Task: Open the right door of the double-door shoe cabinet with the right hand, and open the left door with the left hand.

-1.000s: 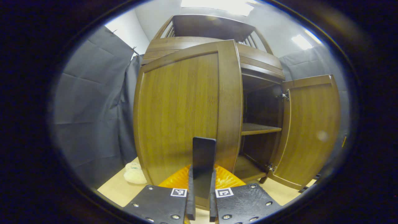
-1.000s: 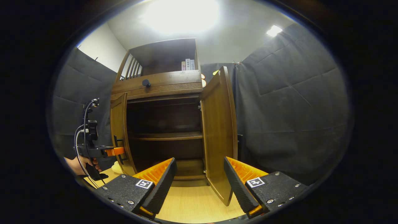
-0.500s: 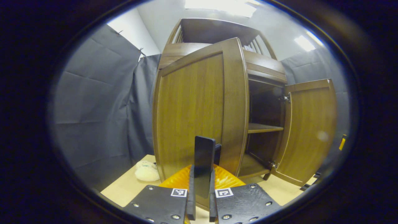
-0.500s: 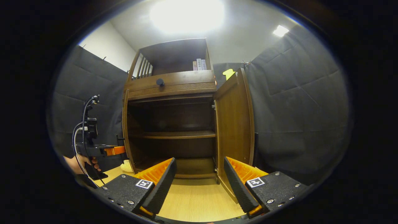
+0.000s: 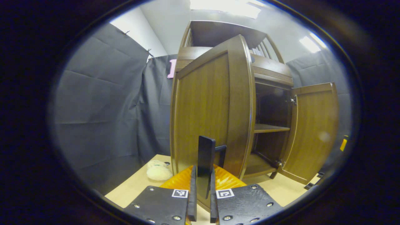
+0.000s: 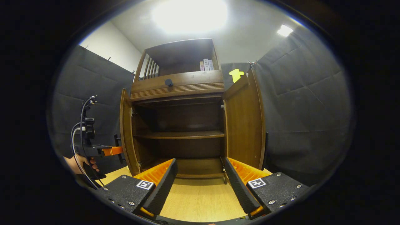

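The wooden shoe cabinet [image 6: 181, 84] stands with both doors swung out. In the left gripper view my left gripper [image 5: 202, 175] is shut on the dark upright handle [image 5: 206, 153] of the left door [image 5: 206, 109]. The right door [image 5: 315, 128] hangs wide open beyond it. In the right gripper view the left door [image 6: 126, 131] is nearly edge-on, with the left gripper [image 6: 107, 151] at its handle and a hand [image 6: 78, 162] behind it. My right gripper [image 6: 200, 168] is open, low before the cabinet's opening, apart from the right door [image 6: 245, 125]. The inner shelf [image 6: 181, 135] is bare.
A cream soft toy [image 5: 157, 172] lies on the wooden floor [image 6: 200, 200] left of the cabinet. A round knob [image 6: 168, 82] sits on the drawer front, with books [image 6: 206, 65] in the top compartment. Dark cloth walls close in on both sides.
The left door has swung farther open with my left gripper on its handle. The right door now stands wider and farther from my right gripper, which stays open.
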`<act>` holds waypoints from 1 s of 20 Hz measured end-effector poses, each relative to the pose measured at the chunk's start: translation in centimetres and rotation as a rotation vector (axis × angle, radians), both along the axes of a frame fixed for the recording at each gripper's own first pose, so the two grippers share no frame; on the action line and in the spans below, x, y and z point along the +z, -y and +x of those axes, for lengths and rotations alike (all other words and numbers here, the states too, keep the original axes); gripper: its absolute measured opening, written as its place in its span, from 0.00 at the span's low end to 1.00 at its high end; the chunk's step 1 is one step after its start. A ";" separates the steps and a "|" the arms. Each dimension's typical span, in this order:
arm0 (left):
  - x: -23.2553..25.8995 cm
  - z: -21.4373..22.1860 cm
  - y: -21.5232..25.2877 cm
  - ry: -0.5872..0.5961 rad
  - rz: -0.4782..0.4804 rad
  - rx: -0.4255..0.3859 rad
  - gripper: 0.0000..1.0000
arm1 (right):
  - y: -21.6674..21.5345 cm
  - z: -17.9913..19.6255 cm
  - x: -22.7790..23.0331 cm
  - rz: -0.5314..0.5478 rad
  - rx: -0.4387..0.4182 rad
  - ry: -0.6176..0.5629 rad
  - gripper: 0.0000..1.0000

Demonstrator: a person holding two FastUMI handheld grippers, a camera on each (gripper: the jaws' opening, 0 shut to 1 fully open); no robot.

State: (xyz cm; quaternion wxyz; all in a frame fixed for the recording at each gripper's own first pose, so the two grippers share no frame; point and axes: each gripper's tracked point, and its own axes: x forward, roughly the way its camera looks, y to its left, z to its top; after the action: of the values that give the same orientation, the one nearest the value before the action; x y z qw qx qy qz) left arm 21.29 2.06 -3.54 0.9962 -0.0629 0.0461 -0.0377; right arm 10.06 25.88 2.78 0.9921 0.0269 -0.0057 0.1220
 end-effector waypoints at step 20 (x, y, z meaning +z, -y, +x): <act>4.3 -2.4 -2.0 0.038 0.087 0.218 0.16 | -4.3 -0.7 0.6 -0.004 0.067 0.017 0.94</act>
State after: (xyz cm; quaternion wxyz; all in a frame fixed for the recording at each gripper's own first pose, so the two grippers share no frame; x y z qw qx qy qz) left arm 18.89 4.02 0.80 0.9969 -0.0236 0.0219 0.0715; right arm 9.34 30.16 3.39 0.9875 0.0240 -0.0128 0.1552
